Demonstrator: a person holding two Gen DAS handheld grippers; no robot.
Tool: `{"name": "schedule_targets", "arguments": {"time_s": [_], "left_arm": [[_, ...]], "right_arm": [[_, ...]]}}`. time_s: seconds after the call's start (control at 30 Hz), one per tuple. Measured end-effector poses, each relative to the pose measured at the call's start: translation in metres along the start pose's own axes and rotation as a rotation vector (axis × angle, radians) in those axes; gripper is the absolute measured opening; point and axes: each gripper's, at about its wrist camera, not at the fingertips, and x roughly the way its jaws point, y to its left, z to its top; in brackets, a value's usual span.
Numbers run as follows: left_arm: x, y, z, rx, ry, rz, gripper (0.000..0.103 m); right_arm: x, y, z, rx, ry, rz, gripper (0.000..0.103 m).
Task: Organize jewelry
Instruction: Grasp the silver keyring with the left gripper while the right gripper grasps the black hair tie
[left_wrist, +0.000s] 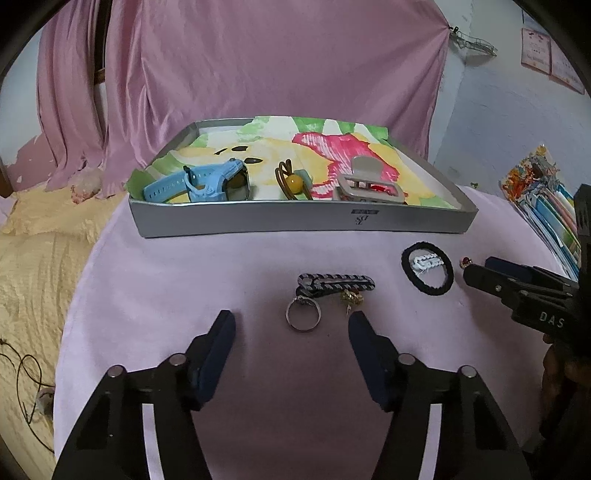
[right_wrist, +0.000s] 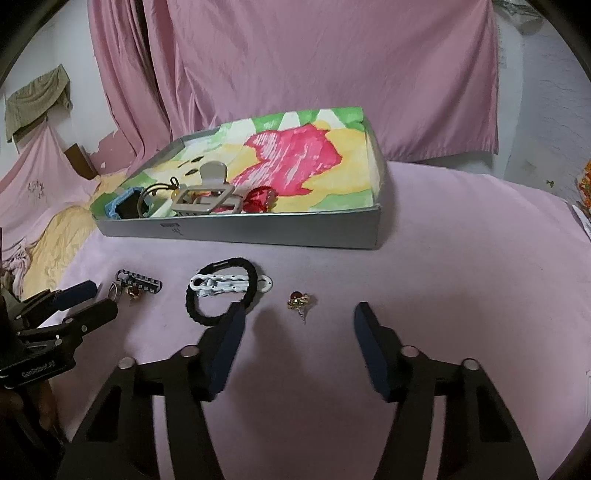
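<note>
**Jewelry on Pink Cloth, Both Grippers Released**

Writing: the right gripper (right_wrist: 299, 325) body reads "DAS" in the left wrist view; the left gripper (left_wrist: 291, 328) body carries a label, roughly "GenRobot", not fully legible. The shallow grey cardboard tray (left_wrist: 258, 221) bears a small logo on its front wall, unreadable.

Surface and room: a pale pink cloth-covered table (left_wrist: 184, 280), a pink satin curtain (left_wrist: 277, 59) behind, a yellow quilted bedspread (left_wrist: 33, 266) to the left.

Items: on the tray's floral paper lining lie a blue plastic wristwatch (left_wrist: 207, 182), a brown hair tie with a yellow bead (left_wrist: 291, 181) and a grey claw hair clip (left_wrist: 365, 182). On the cloth, near the tray, lie a braided navy keyring strap with a metal ring (left_wrist: 325, 288), a black elastic hair band (right_wrist: 221, 291) overlapping a white snap clip (right_wrist: 221, 285), and a gold earring with a red stone (right_wrist: 298, 301).

Both grippers hover with jaws spread, grasping nothing.
</note>
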Motion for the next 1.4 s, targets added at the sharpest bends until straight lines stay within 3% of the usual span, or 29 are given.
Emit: {"name": "schedule_targets", "arguments": {"time_s": [0.2,0.33,0.5,0.57,0.6,0.73,0.97,1.4], "left_arm": [[0.005,-0.003,0.005,0.023,0.01,-0.01,0.042],[0.006,-0.008,0.007,0.044,0.014,-0.015,0.035],[0.007,-0.008,0.008,0.045,0.014,-0.019,0.027],[0.007,-0.008,0.008,0.042,0.014,-0.018,0.021],[0.007,-0.007,0.008,0.041,0.014,-0.019,0.02],[0.007,-0.009,0.008,0.046,0.015,-0.022,0.02],[0.003,-0.008,0.005,0.03,0.006,-0.059,0.02],[-0.015,-0.004,0.02,-0.034,-0.125,-0.087,0.02]], "right_arm": [[0.004,0.004,0.004,-0.014,0.023,0.005,0.045],[0.007,0.005,0.007,-0.019,0.032,0.0,0.035],[0.009,0.008,0.011,-0.038,0.036,-0.013,0.032],[0.01,0.008,0.011,-0.044,0.037,-0.013,0.019],[0.01,0.008,0.011,-0.044,0.038,-0.011,0.018],[0.01,0.009,0.011,-0.048,0.04,0.003,0.01],[0.006,0.011,0.009,-0.054,0.031,0.029,0.01],[-0.016,0.015,0.019,-0.067,-0.08,0.082,0.01]]}}
